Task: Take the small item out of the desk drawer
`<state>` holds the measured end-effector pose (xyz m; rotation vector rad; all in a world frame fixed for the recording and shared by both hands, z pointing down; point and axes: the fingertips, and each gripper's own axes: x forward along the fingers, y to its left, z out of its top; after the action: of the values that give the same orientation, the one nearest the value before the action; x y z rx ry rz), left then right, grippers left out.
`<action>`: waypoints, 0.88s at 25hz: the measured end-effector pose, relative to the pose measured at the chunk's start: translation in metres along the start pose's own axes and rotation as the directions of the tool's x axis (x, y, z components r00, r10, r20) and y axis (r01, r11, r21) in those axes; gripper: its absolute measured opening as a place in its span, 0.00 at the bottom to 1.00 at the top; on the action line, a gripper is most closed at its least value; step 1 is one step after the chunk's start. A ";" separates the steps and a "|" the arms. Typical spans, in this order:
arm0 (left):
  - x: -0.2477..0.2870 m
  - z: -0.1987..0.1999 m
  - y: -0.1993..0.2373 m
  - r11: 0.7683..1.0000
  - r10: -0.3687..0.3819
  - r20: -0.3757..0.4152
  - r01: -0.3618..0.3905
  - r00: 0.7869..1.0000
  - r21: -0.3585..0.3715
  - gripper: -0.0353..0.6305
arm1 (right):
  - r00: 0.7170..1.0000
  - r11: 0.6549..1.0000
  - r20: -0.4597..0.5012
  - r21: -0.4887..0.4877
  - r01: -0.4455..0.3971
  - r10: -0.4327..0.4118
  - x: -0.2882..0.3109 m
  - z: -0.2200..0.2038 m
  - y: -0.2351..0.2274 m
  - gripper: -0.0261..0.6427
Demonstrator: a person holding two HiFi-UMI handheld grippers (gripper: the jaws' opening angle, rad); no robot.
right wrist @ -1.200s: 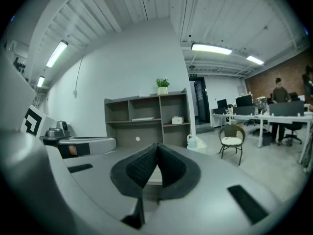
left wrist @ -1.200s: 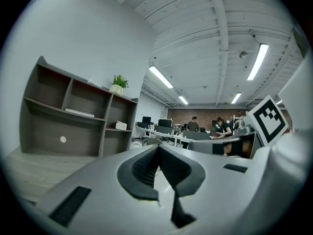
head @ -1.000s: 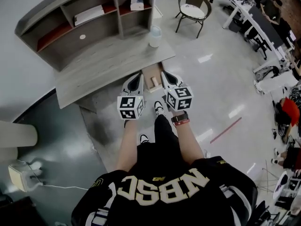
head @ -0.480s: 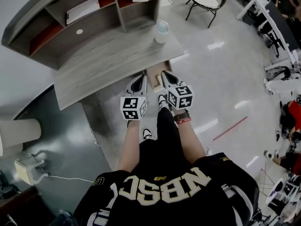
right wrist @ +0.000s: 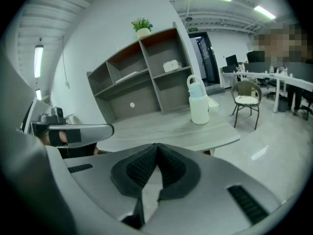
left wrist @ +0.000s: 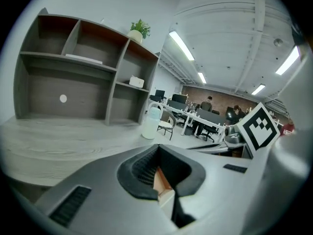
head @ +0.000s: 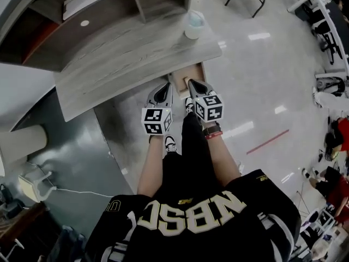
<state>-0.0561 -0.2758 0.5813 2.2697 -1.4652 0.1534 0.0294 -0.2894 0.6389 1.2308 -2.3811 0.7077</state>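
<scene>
Barely visible, small item (head: 185,82) shows as a pale block inside the open drawer (head: 197,72), which sticks out from the front edge of the bench (head: 125,59). Cannot tell what the item is.

Right tool (head: 192,84) has its tip over the drawer, just beside the item; contact cannot be told. In the right gripper view the right tool (right wrist: 157,146) is clenched, pads together, nothing between them.

Left tool (head: 166,86) hangs just left of the drawer, at the bench edge. In the left gripper view the left tool (left wrist: 157,148) is also clenched and empty, with orange-brown wood showing below the pads.

Translucent water jug (head: 194,25) stands on the bench's right end. Shelf unit (head: 82,15) sits at the back of the bench, potted plant (right wrist: 142,27) on top. Chair (right wrist: 246,102) is well apart on the glossy floor (head: 256,108).
</scene>
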 end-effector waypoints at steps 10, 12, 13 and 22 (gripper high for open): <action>0.027 -0.050 0.010 0.998 0.027 -0.092 -0.032 0.995 -0.057 0.07 | 0.988 1.000 -0.154 -0.012 -0.014 0.012 0.038 -0.063 -0.029 0.05; 0.033 -0.059 0.011 0.997 0.032 -0.102 -0.039 0.994 -0.065 0.07 | 0.983 1.000 -0.184 -0.021 -0.013 0.009 0.046 -0.075 -0.038 0.05; 0.036 -0.062 0.012 0.997 0.034 -0.106 -0.042 0.994 -0.070 0.07 | 0.981 1.000 -0.196 -0.023 -0.012 0.007 0.050 -0.080 -0.042 0.05; 0.059 -0.097 0.022 0.991 0.041 -0.153 -0.060 0.987 -0.116 0.07 | 0.950 0.999 -0.313 -0.051 -0.012 -0.005 0.084 -0.127 -0.073 0.05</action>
<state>-0.0364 -0.2933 0.6938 2.0790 -1.4150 0.2402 0.0548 -0.3055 0.8049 1.0082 -2.1272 0.7731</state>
